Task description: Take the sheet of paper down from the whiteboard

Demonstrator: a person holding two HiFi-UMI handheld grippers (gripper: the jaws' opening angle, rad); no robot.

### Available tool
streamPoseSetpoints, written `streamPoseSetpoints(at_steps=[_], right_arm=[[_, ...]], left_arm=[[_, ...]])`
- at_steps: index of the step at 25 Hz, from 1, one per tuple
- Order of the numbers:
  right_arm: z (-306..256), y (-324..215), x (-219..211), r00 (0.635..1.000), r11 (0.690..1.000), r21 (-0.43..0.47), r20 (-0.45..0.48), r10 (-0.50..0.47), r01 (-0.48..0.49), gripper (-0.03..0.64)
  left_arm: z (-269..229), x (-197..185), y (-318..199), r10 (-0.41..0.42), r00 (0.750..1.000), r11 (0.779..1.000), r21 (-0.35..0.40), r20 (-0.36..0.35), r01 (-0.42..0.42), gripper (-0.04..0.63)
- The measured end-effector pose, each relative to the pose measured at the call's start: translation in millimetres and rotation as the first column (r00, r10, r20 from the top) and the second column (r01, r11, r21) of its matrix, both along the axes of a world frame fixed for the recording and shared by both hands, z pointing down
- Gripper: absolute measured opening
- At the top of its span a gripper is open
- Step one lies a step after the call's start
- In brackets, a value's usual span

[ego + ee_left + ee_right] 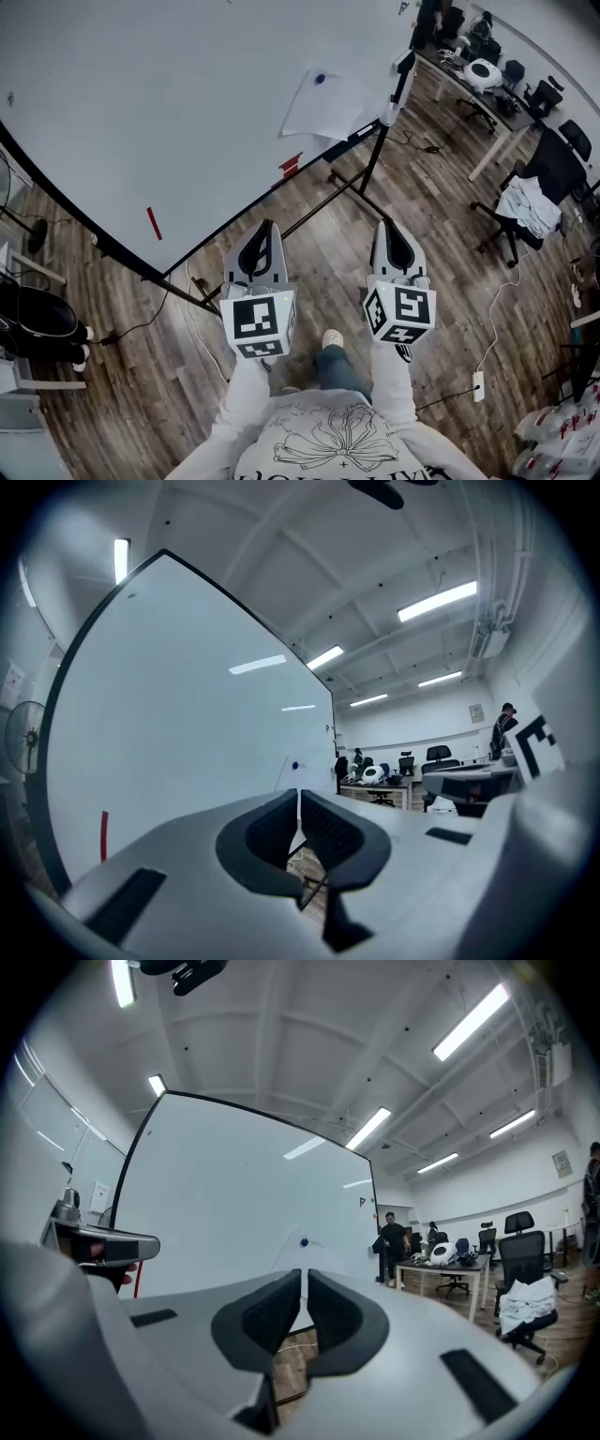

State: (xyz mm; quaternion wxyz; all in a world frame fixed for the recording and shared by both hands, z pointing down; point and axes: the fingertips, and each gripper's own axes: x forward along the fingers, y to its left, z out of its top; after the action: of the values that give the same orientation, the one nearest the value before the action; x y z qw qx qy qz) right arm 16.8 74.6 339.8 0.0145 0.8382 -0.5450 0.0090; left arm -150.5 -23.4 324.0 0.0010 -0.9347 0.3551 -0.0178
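Observation:
A white sheet of paper (323,103) hangs tilted on the big whiteboard (141,112) near its right end, pinned by a small blue magnet (320,79). Both grippers are held level over the wooden floor, well short of the board. My left gripper (265,230) is shut with nothing in it. So is my right gripper (387,225). In the left gripper view the sheet (289,772) shows just above the closed gripper (299,794). The right gripper view has the sheet (300,1251) and its magnet (304,1241) straight ahead of the closed gripper (305,1274).
The board's black stand legs (347,192) cross the floor between me and the sheet. Two red marks (154,223) (291,164) sit along the board's lower edge. A desk (478,103) and office chairs (553,169) stand at the right. A person (389,1241) stands beyond the board.

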Motion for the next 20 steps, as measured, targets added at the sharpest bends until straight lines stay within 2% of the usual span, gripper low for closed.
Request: streamPoseSetpoints(at_steps=[9,20], right_arm=[[-28,-72,101,0.991,0.992,0.023,-0.051,-0.122,0.123,0.011],[-7,-136,160,0.977,0.977,0.001,-0.022,-0.213,0.213,0.011]], left_arm=[[-17,96,-55,-0.103,0.994,0.995,0.014,-0.024,0.103,0.006],[-3,149,-108,-0.195,0.981,0.981,-0.003,0.012,0.195,0.006]])
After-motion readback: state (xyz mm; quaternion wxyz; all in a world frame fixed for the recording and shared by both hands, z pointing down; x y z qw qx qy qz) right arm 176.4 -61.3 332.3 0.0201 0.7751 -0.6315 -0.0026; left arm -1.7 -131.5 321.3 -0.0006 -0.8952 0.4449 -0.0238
